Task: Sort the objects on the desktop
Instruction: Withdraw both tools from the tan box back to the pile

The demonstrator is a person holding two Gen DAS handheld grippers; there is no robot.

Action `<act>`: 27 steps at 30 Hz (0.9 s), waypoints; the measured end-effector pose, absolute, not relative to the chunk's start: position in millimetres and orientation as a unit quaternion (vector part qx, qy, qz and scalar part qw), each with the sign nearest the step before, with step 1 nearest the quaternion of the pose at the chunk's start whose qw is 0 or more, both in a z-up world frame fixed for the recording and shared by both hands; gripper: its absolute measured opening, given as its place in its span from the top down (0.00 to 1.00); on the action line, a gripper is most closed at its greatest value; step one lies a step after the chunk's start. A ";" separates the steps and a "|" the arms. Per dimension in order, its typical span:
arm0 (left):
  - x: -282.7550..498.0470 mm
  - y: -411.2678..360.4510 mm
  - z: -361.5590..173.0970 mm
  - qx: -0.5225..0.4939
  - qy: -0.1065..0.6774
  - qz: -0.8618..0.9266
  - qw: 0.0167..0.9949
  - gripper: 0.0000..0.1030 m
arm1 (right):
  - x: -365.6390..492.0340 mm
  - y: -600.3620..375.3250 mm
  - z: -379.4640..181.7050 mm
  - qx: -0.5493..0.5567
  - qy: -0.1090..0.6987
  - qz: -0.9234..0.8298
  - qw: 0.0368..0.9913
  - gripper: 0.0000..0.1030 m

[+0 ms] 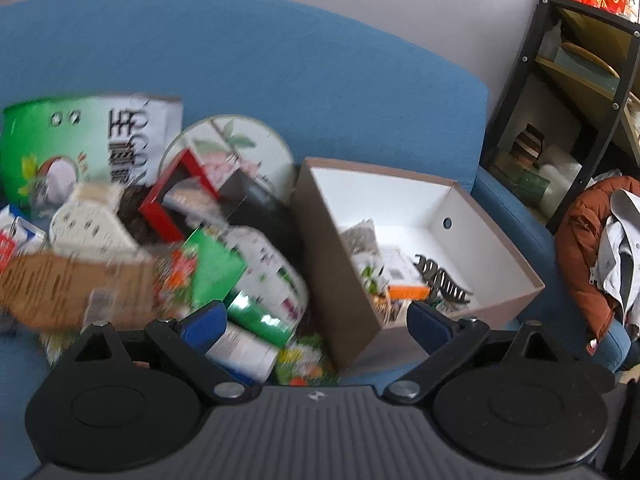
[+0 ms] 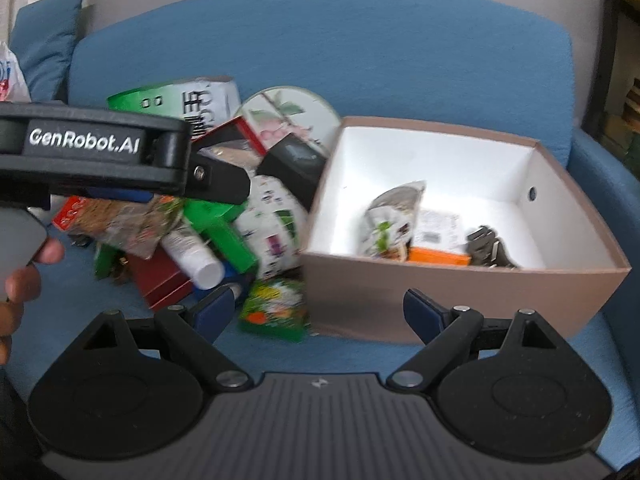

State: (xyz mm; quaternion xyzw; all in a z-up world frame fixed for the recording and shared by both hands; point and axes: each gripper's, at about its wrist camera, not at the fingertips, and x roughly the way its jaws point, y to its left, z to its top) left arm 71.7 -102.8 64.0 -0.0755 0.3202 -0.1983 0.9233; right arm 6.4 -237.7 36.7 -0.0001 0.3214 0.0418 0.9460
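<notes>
On the blue sofa seat (image 2: 360,40) I have a heap of packets and tins lying just left of the open cardboard box (image 2: 460,280), which already holds a few things: a grey snack pouch (image 2: 396,216), an orange carton (image 2: 438,258) and a dark hair clip (image 2: 486,246). My left gripper (image 1: 314,322) hangs over the near edge of the heap with its jaws spread wide and nothing between them. My right gripper (image 2: 316,312) is likewise wide apart and empty, aimed at the gap between the heap and the box front.

The heap worries me. The white bottle (image 2: 198,258) lies on its side across other items, and the patterned tin (image 2: 276,228) leans against the box wall. I judge that pulling any low piece could roll the bottle off the seat or tip the tin. The green packet (image 2: 276,312) lies loose at the box's foot, so a clumsy approach might shove it under the box. Both views are blurred, so I cannot place edges reliably; closing on a guess risks pinching two items together.
</notes>
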 end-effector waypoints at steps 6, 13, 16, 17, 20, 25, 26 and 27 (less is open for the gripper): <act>43.0 -49.4 16.2 -0.115 0.346 -0.172 0.915 0.04 | -6.0 -207.5 7.0 -0.008 0.327 0.059 0.943 0.13; 39.1 -10.4 -17.7 -0.129 0.372 -0.128 0.910 0.07 | 5.1 -175.5 -34.3 -0.015 0.335 0.078 0.939 0.13; 44.0 -9.6 -19.6 -0.142 0.373 -0.141 0.906 0.10 | 14.5 -167.3 -46.6 -0.029 0.329 0.074 0.941 0.14; 44.9 -11.6 -19.7 -0.141 0.370 -0.148 0.906 0.11 | 18.1 -166.9 -50.2 -0.036 0.329 0.066 0.941 0.15; 50.7 -25.6 -20.3 -0.139 0.364 -0.178 0.904 0.23 | 23.1 -169.5 -56.5 -0.052 0.327 0.039 0.943 0.18; 60.4 -54.9 -26.9 -0.126 0.359 -0.219 0.899 0.45 | 30.5 -179.9 -58.4 -0.034 0.324 0.024 0.945 0.23; 63.0 -59.2 -28.6 -0.121 0.359 -0.222 0.899 0.46 | 31.8 -179.3 -58.7 -0.038 0.322 0.023 0.946 0.24; 66.2 -63.3 -29.6 -0.116 0.360 -0.220 0.899 0.47 | 33.1 -178.6 -59.2 -0.042 0.320 0.023 0.946 0.26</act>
